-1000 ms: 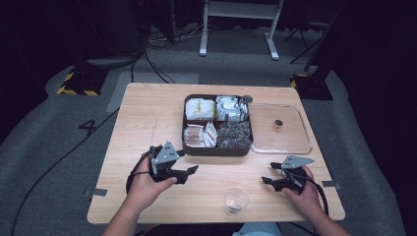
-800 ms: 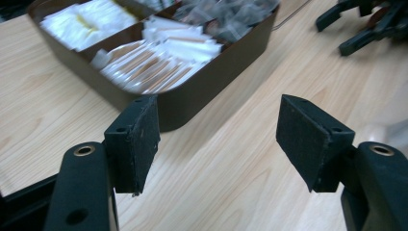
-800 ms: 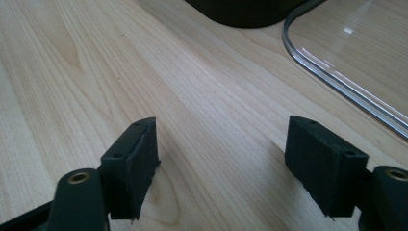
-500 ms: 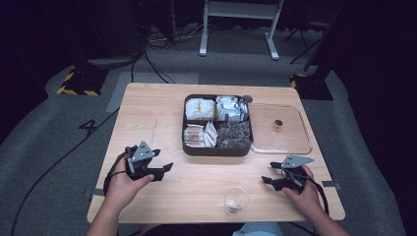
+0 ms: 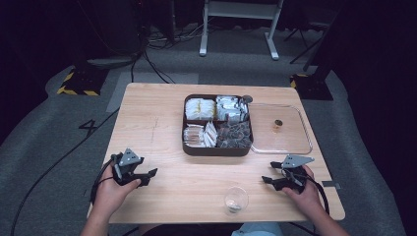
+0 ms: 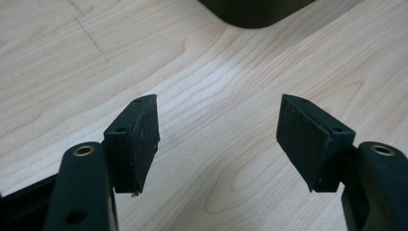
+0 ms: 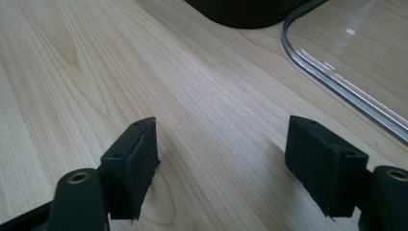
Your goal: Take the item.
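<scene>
My left gripper (image 5: pixel 149 175) rests low over the wooden table (image 5: pixel 157 118) near its front left corner, held by a hand. Its jaws stand wide apart with only bare wood between them (image 6: pixel 219 139). My right gripper (image 5: pixel 266 179) sits near the front right, also hand-held, open and empty (image 7: pixel 221 166). A dark brown four-compartment tray (image 5: pixel 216 148) of packets and small items stands at the table's middle. To its right lies a clear plastic lid (image 5: pixel 295 142) (image 7: pixel 337 62) with a small brown object (image 5: pixel 278 123) on it. A small clear cup (image 5: pixel 236 199) stands near the front edge between the grippers.
The tray's dark corner (image 6: pixel 255 12) lies ahead of the left gripper, and another corner (image 7: pixel 240 14) ahead of the right gripper. Cables (image 5: pixel 147 59) and a white stand (image 5: pixel 238 29) lie on the grey floor beyond the table. Yellow-black floor tape (image 5: pixel 74 88) is at the left.
My left gripper has moved left and toward the table's front left corner, away from the tray. The right gripper has stayed put.
</scene>
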The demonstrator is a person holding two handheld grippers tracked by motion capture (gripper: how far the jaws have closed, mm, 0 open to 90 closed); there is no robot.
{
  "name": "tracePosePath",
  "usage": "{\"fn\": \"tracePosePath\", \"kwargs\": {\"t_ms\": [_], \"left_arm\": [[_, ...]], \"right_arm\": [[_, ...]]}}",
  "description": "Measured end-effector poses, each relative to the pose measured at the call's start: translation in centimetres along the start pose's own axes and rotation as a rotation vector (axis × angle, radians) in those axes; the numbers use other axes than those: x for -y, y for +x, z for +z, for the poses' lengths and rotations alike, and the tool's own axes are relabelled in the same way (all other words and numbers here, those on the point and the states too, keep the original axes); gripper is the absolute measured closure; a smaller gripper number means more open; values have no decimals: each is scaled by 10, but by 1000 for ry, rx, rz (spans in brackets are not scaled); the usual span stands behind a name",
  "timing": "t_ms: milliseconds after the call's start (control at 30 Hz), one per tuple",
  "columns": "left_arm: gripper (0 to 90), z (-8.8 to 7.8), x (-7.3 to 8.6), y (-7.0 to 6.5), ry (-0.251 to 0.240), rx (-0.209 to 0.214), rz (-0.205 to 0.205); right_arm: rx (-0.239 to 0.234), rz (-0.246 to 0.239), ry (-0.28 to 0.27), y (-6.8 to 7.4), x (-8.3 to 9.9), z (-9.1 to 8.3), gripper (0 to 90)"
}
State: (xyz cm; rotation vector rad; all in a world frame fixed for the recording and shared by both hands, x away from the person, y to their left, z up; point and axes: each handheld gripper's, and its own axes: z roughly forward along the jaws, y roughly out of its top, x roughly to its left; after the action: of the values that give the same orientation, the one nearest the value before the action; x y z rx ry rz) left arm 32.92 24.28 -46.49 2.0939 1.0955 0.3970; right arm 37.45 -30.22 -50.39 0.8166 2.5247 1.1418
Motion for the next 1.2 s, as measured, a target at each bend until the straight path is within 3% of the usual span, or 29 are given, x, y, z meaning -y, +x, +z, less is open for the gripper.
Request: {"fn": "tracePosePath", "kwargs": {"t_ms": [200, 300, 467, 700, 933, 1200], "left_arm": [[319, 5, 9, 5, 38, -12, -36], [305, 9, 13, 7, 72, -25, -84], [268, 16, 20, 11, 119, -52, -71], [119, 28, 28, 13, 54, -66, -11], [102, 28, 27, 13, 57, -72, -10], [95, 28, 28, 11, 58, -84, -27]], "right_arm": [[3, -3, 1, 0, 0, 0, 276], [3, -3, 1, 0, 0, 0, 276], [5, -1, 1, 0, 0, 0, 276], [5, -1, 2, 0, 0, 0, 276], [15, 2, 4, 0, 0, 0, 258], [41, 26, 20, 0, -1, 2, 148]]}}
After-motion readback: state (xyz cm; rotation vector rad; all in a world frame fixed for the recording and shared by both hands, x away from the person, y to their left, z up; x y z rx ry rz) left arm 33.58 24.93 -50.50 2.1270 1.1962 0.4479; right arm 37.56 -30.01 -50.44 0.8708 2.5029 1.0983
